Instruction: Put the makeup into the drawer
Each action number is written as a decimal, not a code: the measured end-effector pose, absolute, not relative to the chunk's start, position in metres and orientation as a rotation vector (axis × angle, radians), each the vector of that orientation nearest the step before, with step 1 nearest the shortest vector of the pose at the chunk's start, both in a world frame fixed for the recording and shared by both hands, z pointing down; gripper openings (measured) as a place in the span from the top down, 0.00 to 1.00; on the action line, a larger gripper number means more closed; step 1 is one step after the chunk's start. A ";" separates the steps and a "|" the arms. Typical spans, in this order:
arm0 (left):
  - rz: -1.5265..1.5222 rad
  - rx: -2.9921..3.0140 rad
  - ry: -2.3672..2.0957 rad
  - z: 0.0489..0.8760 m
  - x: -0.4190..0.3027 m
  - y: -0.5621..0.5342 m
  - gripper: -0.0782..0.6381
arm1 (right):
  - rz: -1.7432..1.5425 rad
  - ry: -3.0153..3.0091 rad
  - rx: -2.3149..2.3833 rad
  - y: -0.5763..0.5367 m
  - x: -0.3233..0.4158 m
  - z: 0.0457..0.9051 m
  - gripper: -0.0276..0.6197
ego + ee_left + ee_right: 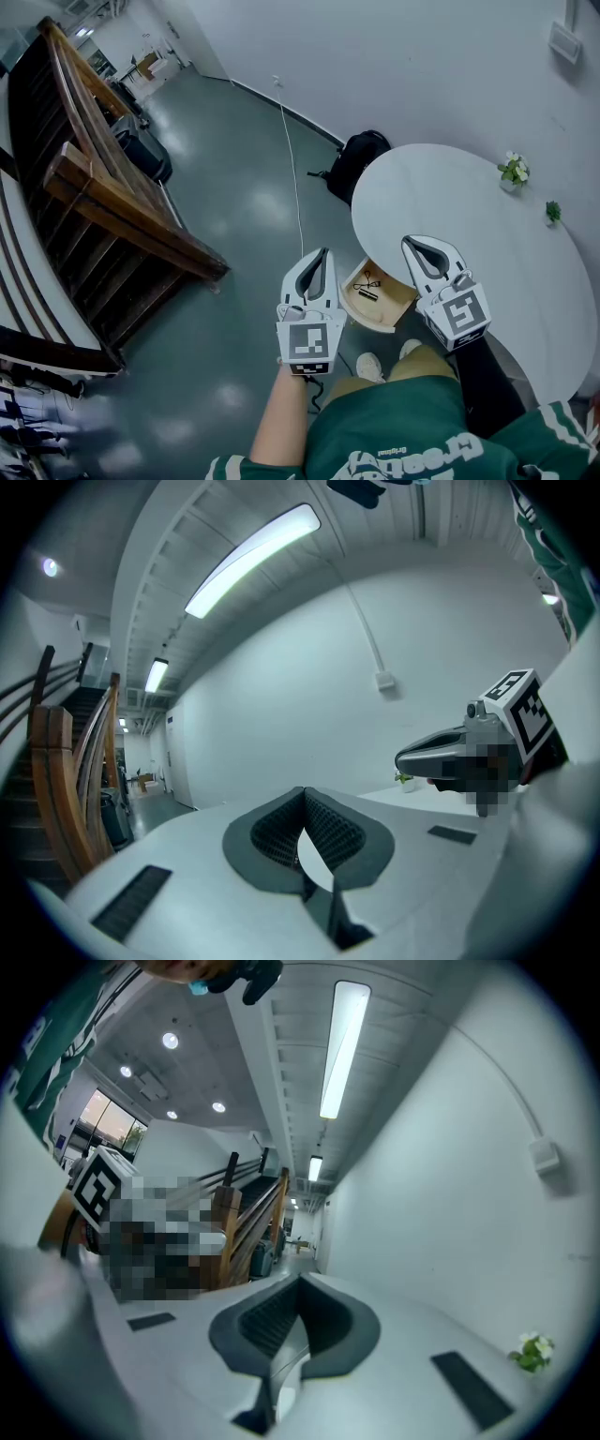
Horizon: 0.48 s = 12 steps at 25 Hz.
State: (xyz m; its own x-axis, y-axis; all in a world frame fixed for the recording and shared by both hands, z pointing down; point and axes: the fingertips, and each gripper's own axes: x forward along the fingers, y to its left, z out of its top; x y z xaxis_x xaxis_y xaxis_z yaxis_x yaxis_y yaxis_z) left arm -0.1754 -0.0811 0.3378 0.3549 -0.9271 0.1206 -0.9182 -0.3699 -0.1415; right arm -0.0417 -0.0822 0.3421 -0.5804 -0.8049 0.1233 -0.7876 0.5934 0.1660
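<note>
A round white table (469, 216) fills the right side. Under its near-left edge a wooden drawer (397, 298) stands open, with small dark things inside, too small to tell. The left hand-held gripper (322, 253) is just left of the drawer, the right hand-held gripper (417, 242) over the table's edge; both have jaws together. Two small plants (513, 171) stand at the table's far side. A black bag (356, 161) lies on the floor beyond the table.

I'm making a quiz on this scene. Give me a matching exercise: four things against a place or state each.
1 backpack
2 drawer
3 white flowers
4 right gripper

A shut, empty
B on the table, near the wall
C on the floor beside the table
D pulled open under the table

Pairs: 1-C, 2-D, 3-B, 4-A
</note>
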 end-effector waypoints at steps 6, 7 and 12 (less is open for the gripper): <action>-0.279 -2.533 1.750 0.337 -0.179 -0.080 0.90 | -0.111 -2.649 1.334 -0.082 -0.044 0.339 0.95; -0.276 -2.532 1.753 0.336 -0.180 -0.080 0.90 | -0.128 -2.646 1.332 -0.082 -0.043 0.341 0.95; -0.265 -2.529 1.757 0.333 -0.183 -0.078 0.90 | -0.133 -2.633 1.332 -0.081 -0.044 0.339 0.95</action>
